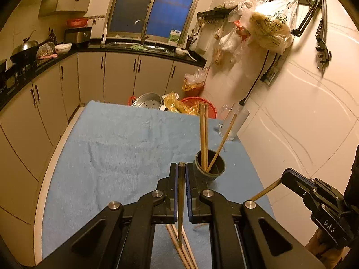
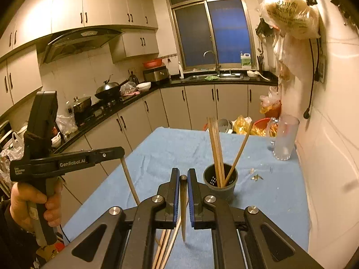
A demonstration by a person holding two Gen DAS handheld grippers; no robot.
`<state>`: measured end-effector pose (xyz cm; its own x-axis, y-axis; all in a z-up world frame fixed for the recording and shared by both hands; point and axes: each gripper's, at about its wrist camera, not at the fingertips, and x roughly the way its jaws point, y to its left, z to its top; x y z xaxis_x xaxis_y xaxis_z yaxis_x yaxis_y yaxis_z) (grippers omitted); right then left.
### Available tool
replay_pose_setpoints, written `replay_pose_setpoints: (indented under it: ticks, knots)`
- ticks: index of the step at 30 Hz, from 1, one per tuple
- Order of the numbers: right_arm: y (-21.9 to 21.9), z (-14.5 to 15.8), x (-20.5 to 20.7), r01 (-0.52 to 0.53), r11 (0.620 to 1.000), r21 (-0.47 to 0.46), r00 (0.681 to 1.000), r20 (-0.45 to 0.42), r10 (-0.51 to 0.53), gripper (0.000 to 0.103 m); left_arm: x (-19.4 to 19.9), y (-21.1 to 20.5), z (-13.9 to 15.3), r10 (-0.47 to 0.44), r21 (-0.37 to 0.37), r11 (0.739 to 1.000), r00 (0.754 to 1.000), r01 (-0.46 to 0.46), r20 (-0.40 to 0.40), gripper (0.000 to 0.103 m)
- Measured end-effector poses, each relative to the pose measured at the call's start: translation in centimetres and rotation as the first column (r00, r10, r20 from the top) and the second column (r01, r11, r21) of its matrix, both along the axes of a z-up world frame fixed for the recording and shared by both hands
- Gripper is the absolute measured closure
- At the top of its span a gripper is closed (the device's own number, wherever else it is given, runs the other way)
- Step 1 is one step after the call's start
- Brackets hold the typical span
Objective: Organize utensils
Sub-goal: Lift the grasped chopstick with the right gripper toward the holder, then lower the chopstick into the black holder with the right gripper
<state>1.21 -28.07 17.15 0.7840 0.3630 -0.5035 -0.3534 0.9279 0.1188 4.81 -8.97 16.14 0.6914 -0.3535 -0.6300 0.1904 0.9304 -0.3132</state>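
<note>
A dark round utensil holder (image 1: 210,164) (image 2: 220,182) stands on the blue towel and holds three wooden chopsticks (image 1: 203,132) (image 2: 215,143). My left gripper (image 1: 181,168) is shut on one chopstick (image 1: 180,201), just left of the holder and above the towel; from the right wrist view it (image 2: 122,154) holds a pale chopstick (image 2: 130,179) pointing down. My right gripper (image 2: 183,176) is shut on another chopstick (image 2: 183,204), just left of the holder; it also shows in the left wrist view (image 1: 283,177). Several loose chopsticks (image 1: 181,246) (image 2: 166,244) lie on the towel below the grippers.
The blue towel (image 1: 112,139) (image 2: 175,148) covers a table against the tiled wall. A clear glass (image 2: 285,137) (image 1: 233,123) stands at the far right. Small scraps (image 2: 257,177) lie right of the holder. A steamer pot (image 1: 148,100) and red baskets (image 1: 206,105) sit beyond the table's far edge.
</note>
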Motion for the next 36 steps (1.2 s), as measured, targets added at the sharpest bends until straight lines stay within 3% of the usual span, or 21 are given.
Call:
replay_pose_setpoints:
  ticks: [9,36]
  knots:
    - [0.1,2.5,0.4,0.011,1.000,0.004,0.999,0.040,-0.011,0.095,1.1,0.0,2.3,0.024,0.011,1.000,0.999,-0.025,0.048,0.097]
    - [-2.5,7.4,1.4,0.062,0.998,0.028,0.995,0.082,-0.065,0.095,2.9,-2.5,5.9,0.016,0.070,0.997,0.993,-0.024,0.118,0.097]
